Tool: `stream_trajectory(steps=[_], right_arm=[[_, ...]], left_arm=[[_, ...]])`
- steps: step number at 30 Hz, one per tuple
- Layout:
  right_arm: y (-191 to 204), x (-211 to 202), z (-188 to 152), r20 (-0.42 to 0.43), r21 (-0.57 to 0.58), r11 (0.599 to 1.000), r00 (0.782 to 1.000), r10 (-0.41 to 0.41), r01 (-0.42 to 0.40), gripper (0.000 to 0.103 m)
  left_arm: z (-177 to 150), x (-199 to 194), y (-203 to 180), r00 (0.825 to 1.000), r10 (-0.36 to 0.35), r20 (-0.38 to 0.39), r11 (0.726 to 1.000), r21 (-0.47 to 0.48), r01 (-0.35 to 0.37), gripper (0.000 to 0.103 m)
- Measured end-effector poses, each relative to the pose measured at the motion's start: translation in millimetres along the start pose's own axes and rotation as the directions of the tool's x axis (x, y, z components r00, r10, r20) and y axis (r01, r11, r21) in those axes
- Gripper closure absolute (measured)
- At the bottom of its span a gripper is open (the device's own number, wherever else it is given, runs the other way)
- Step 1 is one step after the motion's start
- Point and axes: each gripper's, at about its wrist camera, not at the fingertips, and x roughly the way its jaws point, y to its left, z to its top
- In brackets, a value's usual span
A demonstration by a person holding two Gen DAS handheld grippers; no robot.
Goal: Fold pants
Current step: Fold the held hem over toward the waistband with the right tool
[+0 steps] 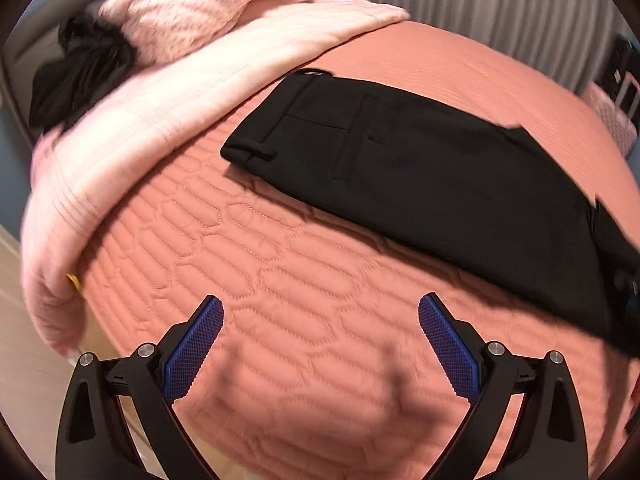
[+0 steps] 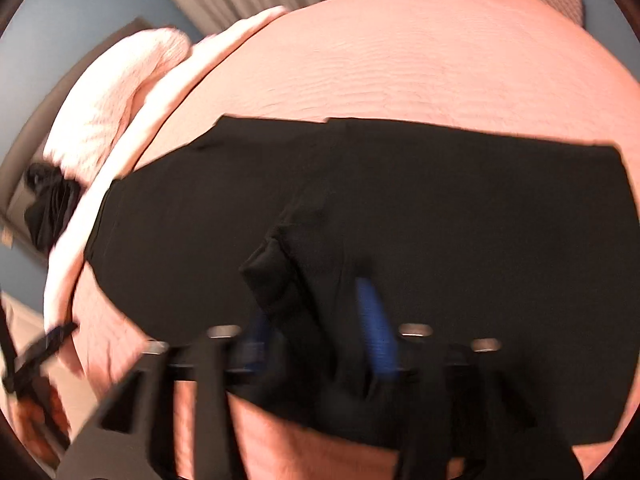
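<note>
black pants [image 1: 420,168] lie folded lengthwise on the quilted pink bedspread [image 1: 280,280], left gripper [image 1: 320,320] spread wide and empty beside them, right gripper [image 2: 320,312] apart with a cloth fold loose between; next, likely regrip for the crosswise fold.

black pants [image 1: 420,168] of smooth, matt woven cloth lie on a salmon bedspread [image 1: 280,280] of quilted, stitched fabric. a pale pink blanket [image 1: 132,152] looks soft and ribbed. the left gripper [image 1: 320,344] has matt black plastic arms, textured blue rubbery pads [image 1: 196,348] and shiny metal pins.
</note>
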Motion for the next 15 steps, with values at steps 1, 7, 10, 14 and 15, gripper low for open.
stream_trajectory(steps=[1,7,10,14,15], right_arm=[[10.5,-8.7,-4.0,0.02,-0.044,0.999,1.0,0.01,-0.009,0.021],[26.3,-41.4,-19.3,0.044,0.035,0.994,0.994,0.105,-0.106,0.022],[33.1,-61.6,-29.1,0.042,0.04,0.994,0.994,0.097,-0.098,0.022],[41.2,-88.3,-39.4,0.031,0.016,0.998,0.997,0.066,-0.066,0.022],[42.5,-92.1,-43.1,0.029,0.013,0.998,0.998,0.06,-0.06,0.022]], left_arm=[[4.2,6.0,8.0,1.0,-0.023,-0.007,0.999,-0.045,0.022,0.006],[35.0,46.1,53.3,0.988,-0.156,0.0,0.941,-0.304,0.148,0.006],[47.5,74.8,82.1,0.96,-0.275,0.048,0.834,-0.485,0.263,0.007],[67.8,92.9,94.7,0.956,-0.266,0.123,0.787,-0.545,0.289,0.007],[73.7,96.9,93.7,0.957,-0.259,0.131,0.79,-0.542,0.288,0.006]])
